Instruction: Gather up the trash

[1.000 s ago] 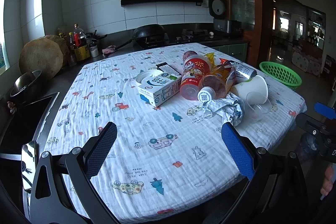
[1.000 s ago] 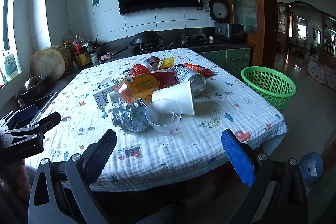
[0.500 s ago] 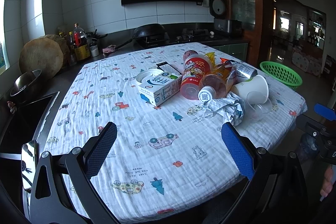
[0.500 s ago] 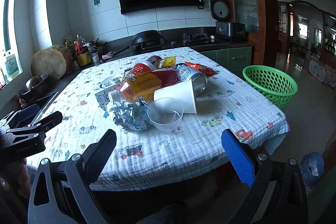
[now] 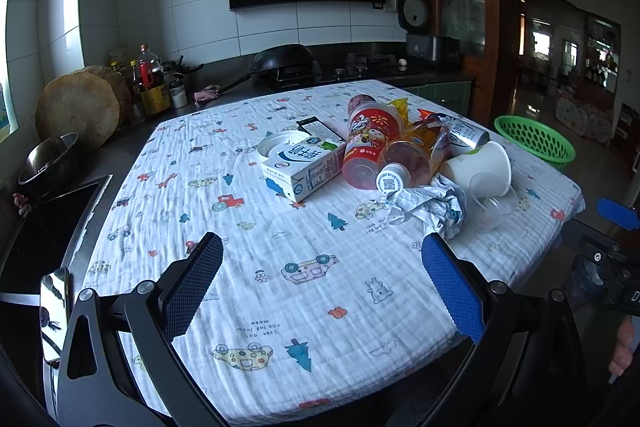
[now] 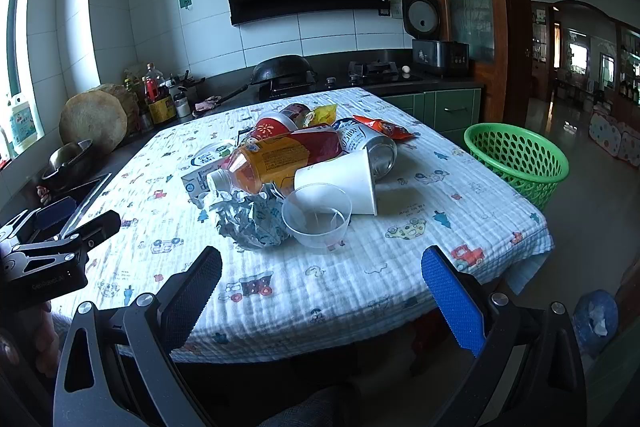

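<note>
Little has shifted in the last second: the left tool (image 5: 322, 265) and right tool (image 6: 320, 267) still hover wide open and empty at the near edge of the desk (image 5: 248, 291). Ahead of both lies the trash: one milk carton (image 5: 304, 169), two bottles, one can, two cups, one crumpled wrapper (image 6: 250, 221). One green basket (image 6: 516, 157) stands beyond the desk
</note>
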